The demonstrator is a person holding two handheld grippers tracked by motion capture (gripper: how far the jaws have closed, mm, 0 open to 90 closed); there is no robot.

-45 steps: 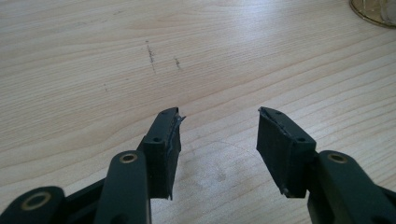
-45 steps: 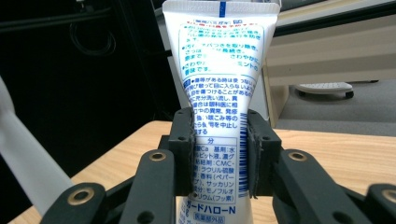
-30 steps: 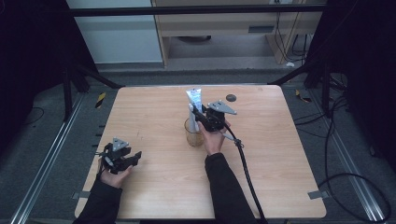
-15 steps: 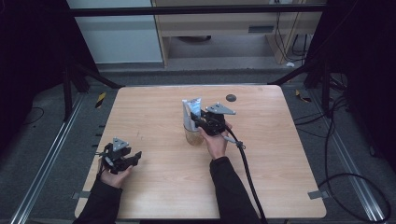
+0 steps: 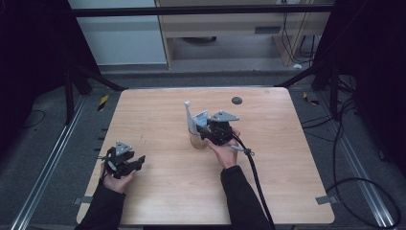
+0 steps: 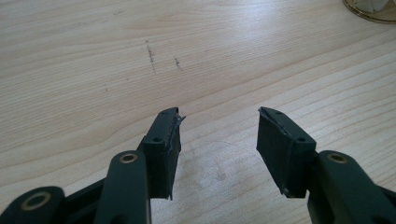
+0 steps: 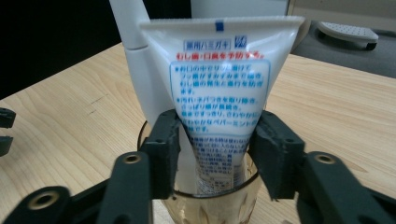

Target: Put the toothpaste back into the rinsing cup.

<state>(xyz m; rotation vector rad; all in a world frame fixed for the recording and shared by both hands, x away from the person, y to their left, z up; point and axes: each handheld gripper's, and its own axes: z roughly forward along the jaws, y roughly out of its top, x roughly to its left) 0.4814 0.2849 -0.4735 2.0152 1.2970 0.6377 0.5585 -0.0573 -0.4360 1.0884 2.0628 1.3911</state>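
Note:
A white toothpaste tube [image 7: 219, 84] with blue and red print stands cap-down in a clear glass cup [image 7: 215, 205], beside a white toothbrush handle [image 7: 140, 70]. My right gripper [image 7: 217, 135] is level with the cup's rim. Its jaws have just been opening, and the tube stands between them with the pads at its edges, not squeezing it. In the high view the cup [image 5: 196, 140], tube [image 5: 199, 119] and right gripper [image 5: 203, 130] sit mid-table. My left gripper [image 5: 136, 163] rests open at the front left, nothing between its fingers [image 6: 166, 140].
A small black round mark [image 5: 236, 100] lies on the wooden table [image 5: 287, 191] behind the cup. The right gripper's cable [image 5: 253, 172] trails toward the front edge. The cup's base [image 6: 373, 9] shows far off in the left gripper view.
The tube has sunk lower into the cup and stands more upright. The right gripper's jaws have widened around it. The left gripper has not moved.

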